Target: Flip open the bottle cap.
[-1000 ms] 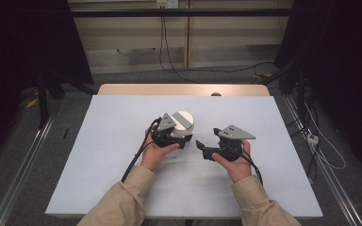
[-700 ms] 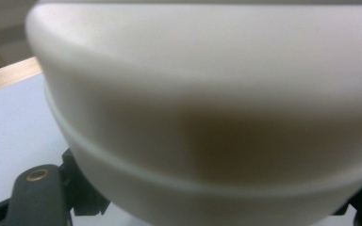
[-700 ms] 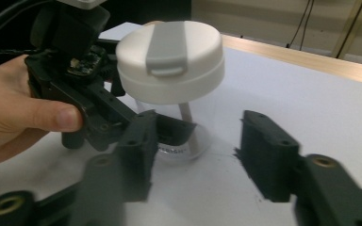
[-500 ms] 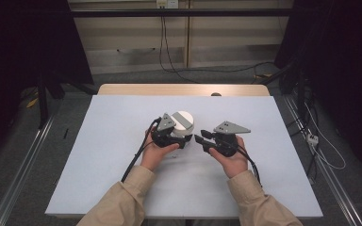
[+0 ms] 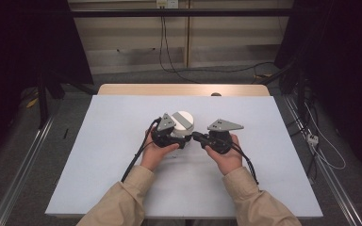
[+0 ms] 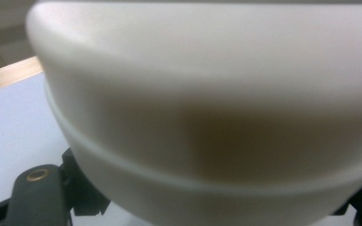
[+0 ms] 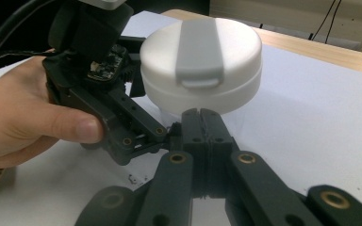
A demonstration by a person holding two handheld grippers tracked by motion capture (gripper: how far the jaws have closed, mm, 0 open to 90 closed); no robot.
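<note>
Moving in from the right over the last second, the right gripper [image 7: 201, 115] now has its two jaws pressed together with nothing between them, and their tips are just below the white container [image 7: 201, 63], touching or almost touching its lower edge. Beyond it, the left gripper [image 5: 176, 137] is clamped on this container, which stands on the white table [image 5: 99, 141] near the middle; the left gripper view has the container's wall right against the camera. The grey lid tab [image 7: 198, 52] seems the next target, probably for opening.
</note>
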